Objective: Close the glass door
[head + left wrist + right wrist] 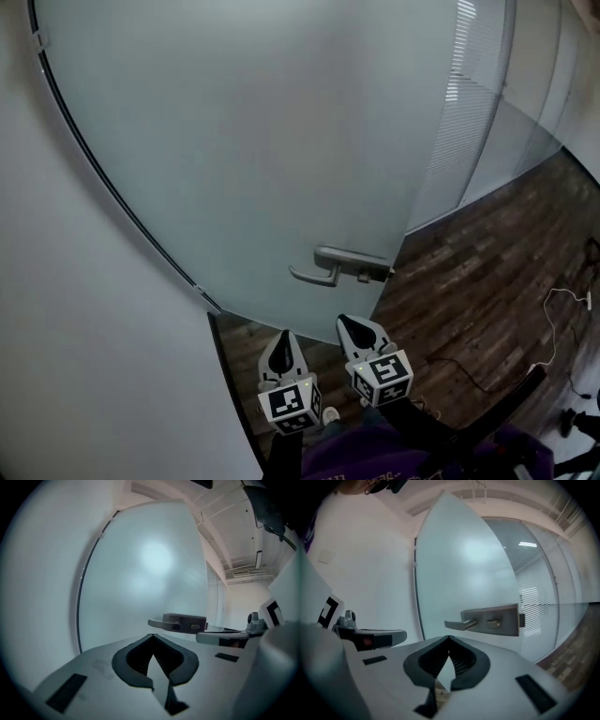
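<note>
Far left: plain white wall. A dark frame strip runs along it, where the door's hinge side meets the wall.

Glass door: frosted pane, filling most of the head view. It stands open, with its free edge on the right and no frame against that edge. A grey lever handle sits low on the pane near the free edge, its lever pointing left from a rectangular lock plate.

Left gripper: jaws shut tip to tip, nothing between them. It is below and left of the handle, clear of the glass. Its own view confirms this: tips meet, and the handle is just beyond them, not touched.

Right gripper: just beside the left one and nearer the handle. Jaws closed and empty. The handle lies close ahead of the tips with a gap between.

Right of the door edge: a glass partition with blinds, then dark wood-plank floor. A thin light cable lies on the floor at far right.
</note>
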Motion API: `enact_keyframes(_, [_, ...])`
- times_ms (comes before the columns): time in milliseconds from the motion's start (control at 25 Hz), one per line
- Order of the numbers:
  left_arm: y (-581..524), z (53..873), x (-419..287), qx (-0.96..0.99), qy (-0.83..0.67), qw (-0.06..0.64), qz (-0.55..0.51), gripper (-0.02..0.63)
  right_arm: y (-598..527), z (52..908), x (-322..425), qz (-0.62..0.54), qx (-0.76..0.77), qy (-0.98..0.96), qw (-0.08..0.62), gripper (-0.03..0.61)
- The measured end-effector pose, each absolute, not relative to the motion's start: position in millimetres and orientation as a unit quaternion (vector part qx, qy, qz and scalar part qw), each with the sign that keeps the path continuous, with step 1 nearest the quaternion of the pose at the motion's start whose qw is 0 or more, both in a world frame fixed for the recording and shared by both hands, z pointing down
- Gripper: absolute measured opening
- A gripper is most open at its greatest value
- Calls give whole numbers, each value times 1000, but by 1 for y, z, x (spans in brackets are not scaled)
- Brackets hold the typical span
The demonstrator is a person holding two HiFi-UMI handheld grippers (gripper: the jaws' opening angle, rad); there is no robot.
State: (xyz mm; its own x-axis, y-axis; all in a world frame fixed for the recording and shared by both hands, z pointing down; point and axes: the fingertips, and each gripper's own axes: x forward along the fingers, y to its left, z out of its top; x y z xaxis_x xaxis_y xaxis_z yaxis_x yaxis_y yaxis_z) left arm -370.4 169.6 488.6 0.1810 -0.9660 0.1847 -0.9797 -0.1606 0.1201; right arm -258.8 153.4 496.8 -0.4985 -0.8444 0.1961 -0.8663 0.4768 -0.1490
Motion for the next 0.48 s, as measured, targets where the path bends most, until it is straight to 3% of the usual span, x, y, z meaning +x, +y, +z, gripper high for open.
enact_keyframes(240, [148,492,-336,804,-585,91,49,0,163,500,-210,125,568,-812,43,-3])
enact_keyframes(480, [130,479,-298,839,-532,-38,108,2,163,494,-176,120,600,-790,27,-3])
